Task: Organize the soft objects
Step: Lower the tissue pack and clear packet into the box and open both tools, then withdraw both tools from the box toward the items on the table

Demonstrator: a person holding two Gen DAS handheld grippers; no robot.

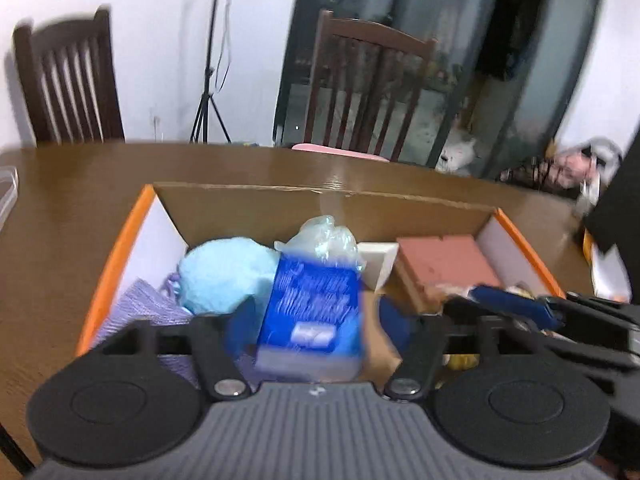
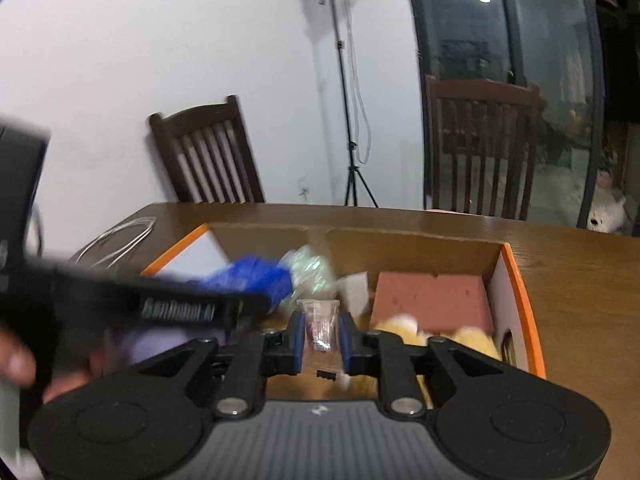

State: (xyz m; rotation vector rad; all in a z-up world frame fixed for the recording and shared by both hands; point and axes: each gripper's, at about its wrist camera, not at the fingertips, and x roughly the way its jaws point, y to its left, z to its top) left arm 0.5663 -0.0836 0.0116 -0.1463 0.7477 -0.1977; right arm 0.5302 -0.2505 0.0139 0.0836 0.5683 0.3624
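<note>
Two grippers over box (image 1: 120,248): left gripper (image 1: 320,316) open around blue pack (image 1: 312,312); right gripper (image 2: 322,340) clamps clear bag (image 2: 320,328).

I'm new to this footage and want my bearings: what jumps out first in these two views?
An orange-rimmed cardboard box on the wooden table dominates, stuffed with soft things. A blue packet sits between the left gripper's spread fingers, over a light blue plush and a pink sponge block. The right gripper holds a small clear packet over the box.
</note>
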